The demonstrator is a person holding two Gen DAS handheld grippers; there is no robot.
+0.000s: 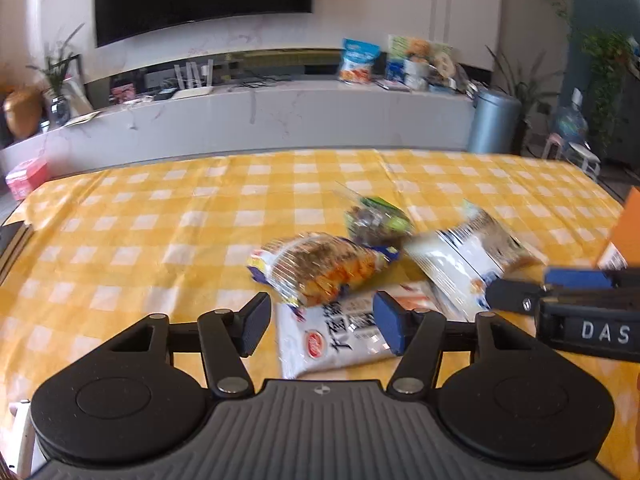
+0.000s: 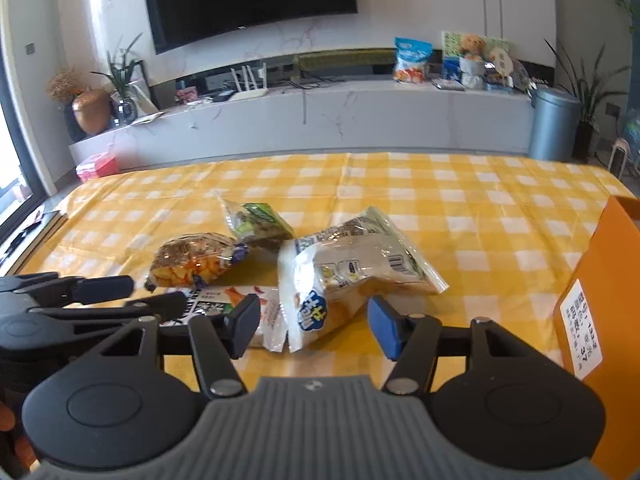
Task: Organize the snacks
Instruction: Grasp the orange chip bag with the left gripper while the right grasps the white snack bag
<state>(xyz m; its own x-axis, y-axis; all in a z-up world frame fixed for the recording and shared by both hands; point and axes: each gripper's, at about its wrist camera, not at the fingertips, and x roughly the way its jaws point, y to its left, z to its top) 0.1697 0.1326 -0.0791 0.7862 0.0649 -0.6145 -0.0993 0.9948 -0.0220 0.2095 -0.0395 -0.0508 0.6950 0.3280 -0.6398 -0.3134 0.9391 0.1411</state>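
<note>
Several snack packets lie bunched on the yellow checked tablecloth (image 1: 160, 216). A flat white packet with a red logo (image 1: 332, 336) lies nearest, under my open left gripper (image 1: 322, 324), between its fingers with no pad pressing on it. Behind it are a clear packet of orange snacks (image 1: 320, 268), a dark green packet (image 1: 376, 220) and a big white bag (image 1: 468, 256). In the right wrist view the big white bag (image 2: 352, 264) reaches with its near end between the fingers of my open right gripper (image 2: 314, 326). The left gripper (image 2: 136, 296) shows at the left, over the flat packet (image 2: 264, 308).
An orange cardboard box (image 2: 600, 300) with a white label stands at the table's right edge. Beyond the table are a long white TV cabinet (image 2: 320, 120), a grey bin (image 2: 554, 124) and plants. The cloth's far and left parts carry nothing.
</note>
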